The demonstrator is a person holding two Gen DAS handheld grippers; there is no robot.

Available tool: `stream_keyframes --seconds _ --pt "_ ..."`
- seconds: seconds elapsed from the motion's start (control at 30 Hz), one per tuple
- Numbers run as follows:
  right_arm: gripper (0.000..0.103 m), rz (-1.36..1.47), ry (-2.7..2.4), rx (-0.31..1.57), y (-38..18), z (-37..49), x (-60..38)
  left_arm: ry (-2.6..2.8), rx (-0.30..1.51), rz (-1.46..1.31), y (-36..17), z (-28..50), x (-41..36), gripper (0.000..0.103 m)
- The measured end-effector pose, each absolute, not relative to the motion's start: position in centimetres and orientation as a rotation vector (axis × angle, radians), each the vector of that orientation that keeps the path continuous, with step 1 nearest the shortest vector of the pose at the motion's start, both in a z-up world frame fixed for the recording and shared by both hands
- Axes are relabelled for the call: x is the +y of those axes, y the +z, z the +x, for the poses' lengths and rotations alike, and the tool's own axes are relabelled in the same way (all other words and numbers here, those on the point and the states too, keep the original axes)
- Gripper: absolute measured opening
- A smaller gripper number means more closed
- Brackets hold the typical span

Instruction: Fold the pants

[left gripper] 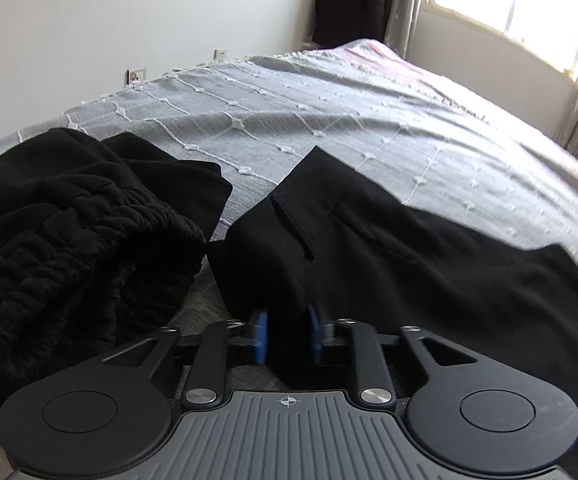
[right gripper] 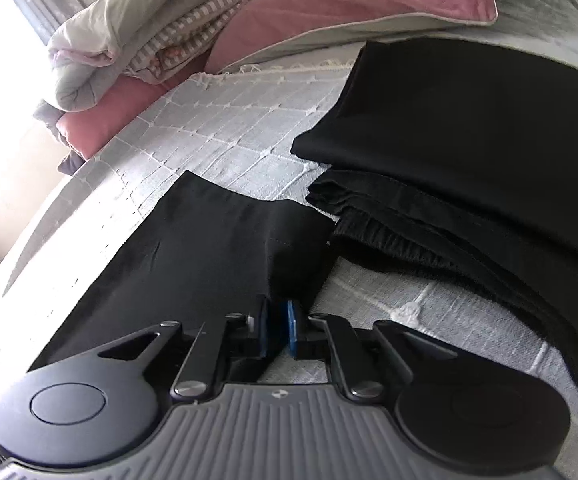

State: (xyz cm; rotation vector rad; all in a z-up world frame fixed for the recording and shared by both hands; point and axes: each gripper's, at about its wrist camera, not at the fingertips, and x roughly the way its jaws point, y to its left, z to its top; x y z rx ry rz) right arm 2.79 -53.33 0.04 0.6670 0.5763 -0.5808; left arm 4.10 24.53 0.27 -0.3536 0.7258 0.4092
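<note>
- Left gripper, black linkage with blue pads, sits low at 6 o'clock in the left wrist view, pointing forward, level with the bedspread; jaws nearly closed, pinching black cloth between the pads.
- Held item: flat black smooth-fabric pants, near edge clamped, cloth running from the pads up and out toward 3 o'clock over the bed; a loose flap or hem stands at about 12 o'clock just past the fingers.
- Crumpled black pants with gathered elastic waistband lie at 9 o'clock, just beside the held pair, a narrow gap between them.
- Grey bedspread with white stitched grid covers the bed beyond, 12 o'clock; bright window at 1–2 o'clock.
- Right gripper also low at 6 o'clock, aimed forward; pads close together, pinching the edge of the same black pants, which spread toward 11 o'clock.
- Stack of folded black garments at 2–3 o'clock, touching the held pair's far right corner or just beside it, cannot tell.
- Pink pillow and rolled pale duvet at 11–12 o'clock, far.
</note>
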Motion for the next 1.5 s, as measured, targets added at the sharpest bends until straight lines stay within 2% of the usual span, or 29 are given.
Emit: stream_keyframes --seconds 0.07,0.17,0.27,0.5,0.6,0.73,0.87,1.0,1.1,1.13,1.5 --pt "0.078 0.660 -0.585 0.566 0.7 2.3 -53.0 0.399 0.680 -0.374 1.2 3.0 24.3 0.028" --pt "0.079 0.623 -0.567 0.536 2.0 1.8 -51.9 0.407 0.602 -0.326 2.6 2.1 22.8 0.032" --pt "0.079 0.458 -0.525 0.529 3.1 2.9 -49.0 0.358 0.590 -0.264 2.9 3.1 20.6 0.033" --pt "0.083 0.154 -0.273 0.766 0.1 8.7 -41.4 0.221 0.691 -0.198 1.1 8.6 15.6 0.034" --pt "0.087 0.087 -0.286 0.788 -0.8 9.6 -40.5 0.208 0.712 -0.178 0.4 11.5 15.6 0.034" --pt "0.089 0.068 -0.293 0.787 -1.0 9.9 -40.5 0.197 0.786 -0.158 -1.7 15.2 15.9 0.034" --pt "0.090 0.051 -0.292 0.784 -1.2 9.8 -40.3 0.319 0.776 -0.010 -2.8 17.7 17.1 0.036" --pt "0.091 0.040 -0.290 0.781 -1.2 9.9 -40.3 0.321 0.767 -0.100 -2.3 18.2 20.0 0.036" --pt "0.092 0.043 -0.296 0.780 -1.2 10.0 -40.3 0.322 0.745 -0.110 -2.3 17.8 20.5 0.030" --pt "0.092 0.041 -0.301 0.781 -1.2 10.1 -40.2 0.340 0.738 -0.089 -2.2 17.7 20.2 0.028" --pt "0.094 0.007 -0.325 0.769 -1.1 9.5 -38.7 0.237 0.651 0.130 1.3 13.5 12.2 0.029"
